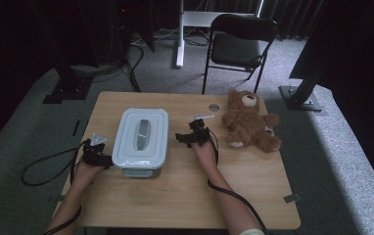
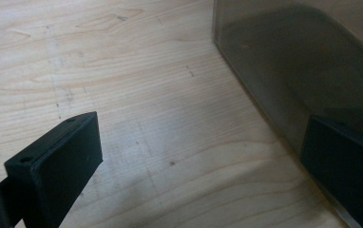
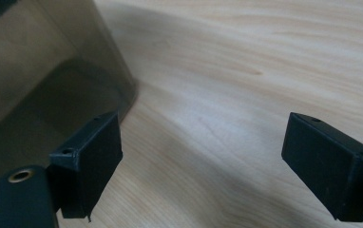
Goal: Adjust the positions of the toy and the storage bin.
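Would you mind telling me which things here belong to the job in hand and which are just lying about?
In the job:
- lidded box
- left hand-held gripper, open beside the box
- right hand-held gripper, open beside the box

Lying about:
- teddy bear
- small round disc
- folding chair beyond the table

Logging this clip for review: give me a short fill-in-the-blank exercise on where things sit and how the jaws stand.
1. The storage box has its lid ____.
2. The teddy bear lies to the ____ of the box in the high view.
3. The jaws of the left gripper and the right gripper stand ____.
4. The box sits ____ the two grippers.

Missing words: on; right; open; between
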`<act>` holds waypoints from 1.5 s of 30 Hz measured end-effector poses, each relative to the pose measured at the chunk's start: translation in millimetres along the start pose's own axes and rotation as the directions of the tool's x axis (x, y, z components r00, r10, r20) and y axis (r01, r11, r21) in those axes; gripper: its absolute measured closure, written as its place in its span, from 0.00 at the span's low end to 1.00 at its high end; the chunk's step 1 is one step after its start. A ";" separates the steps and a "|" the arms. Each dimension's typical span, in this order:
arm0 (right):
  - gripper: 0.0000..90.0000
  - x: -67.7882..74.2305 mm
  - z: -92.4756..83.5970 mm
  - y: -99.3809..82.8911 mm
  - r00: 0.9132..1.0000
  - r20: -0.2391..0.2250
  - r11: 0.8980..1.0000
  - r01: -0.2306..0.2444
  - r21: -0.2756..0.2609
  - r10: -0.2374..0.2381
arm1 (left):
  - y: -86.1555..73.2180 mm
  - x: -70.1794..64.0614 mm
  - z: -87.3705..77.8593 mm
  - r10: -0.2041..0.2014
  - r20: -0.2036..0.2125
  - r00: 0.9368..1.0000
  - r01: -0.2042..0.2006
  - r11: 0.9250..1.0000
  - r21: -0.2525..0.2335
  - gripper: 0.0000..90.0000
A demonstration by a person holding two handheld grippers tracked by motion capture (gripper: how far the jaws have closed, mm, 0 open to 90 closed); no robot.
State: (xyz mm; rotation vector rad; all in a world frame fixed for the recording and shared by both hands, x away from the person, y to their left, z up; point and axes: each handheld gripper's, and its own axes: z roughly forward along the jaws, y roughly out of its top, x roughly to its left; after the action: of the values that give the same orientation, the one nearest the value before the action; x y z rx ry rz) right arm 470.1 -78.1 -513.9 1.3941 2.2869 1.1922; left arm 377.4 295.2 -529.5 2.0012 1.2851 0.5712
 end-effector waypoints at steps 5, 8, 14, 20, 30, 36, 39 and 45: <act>0.14 2.2 8.3 -4.6 1.000 -0.029 1.000 0.002 0.022 -0.002 | 0.6 -16.5 1.1 0.030 0.016 0.999 -0.030 1.000 0.000 0.01; 0.14 0.6 10.6 -4.5 0.999 -0.034 1.000 0.007 0.025 -0.006 | 2.7 -21.9 3.8 0.032 0.027 0.999 -0.032 0.999 -0.004 0.01; 0.14 -3.3 14.8 1.2 0.998 -0.054 0.998 0.042 0.041 -0.040 | 9.7 -36.1 9.2 0.040 0.071 0.997 -0.040 0.999 -0.005 0.01; 0.14 -11.5 13.6 2.8 0.998 -0.053 1.000 0.020 0.020 -0.019 | 17.8 -44.1 15.6 0.049 0.069 0.996 -0.050 0.999 0.014 0.01; 0.18 -18.9 15.1 6.3 0.996 -0.086 1.000 0.016 0.023 -0.014 | 22.3 -50.6 17.1 0.058 0.070 0.996 -0.060 0.998 0.030 0.01; 0.23 -17.4 10.7 1.7 0.994 -0.097 0.998 0.053 0.027 -0.050 | 23.8 -59.9 12.2 0.093 0.054 0.994 -0.095 0.995 0.038 0.01; 0.23 -17.8 6.2 -2.1 0.993 -0.100 0.998 0.061 0.020 -0.059 | 23.5 -68.8 5.3 0.104 0.068 0.992 -0.106 0.994 0.025 0.01; 0.24 -23.3 -2.3 -12.6 0.991 -0.125 0.998 0.058 0.006 -0.057 | 20.4 -82.8 -0.5 0.101 0.106 0.989 -0.102 0.995 0.004 0.01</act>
State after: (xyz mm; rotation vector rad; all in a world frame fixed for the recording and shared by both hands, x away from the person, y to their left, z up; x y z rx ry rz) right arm 473.0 -101.3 -526.7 1.2811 2.4021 1.2858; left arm 355.1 214.4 -514.1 2.0849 1.1294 0.5007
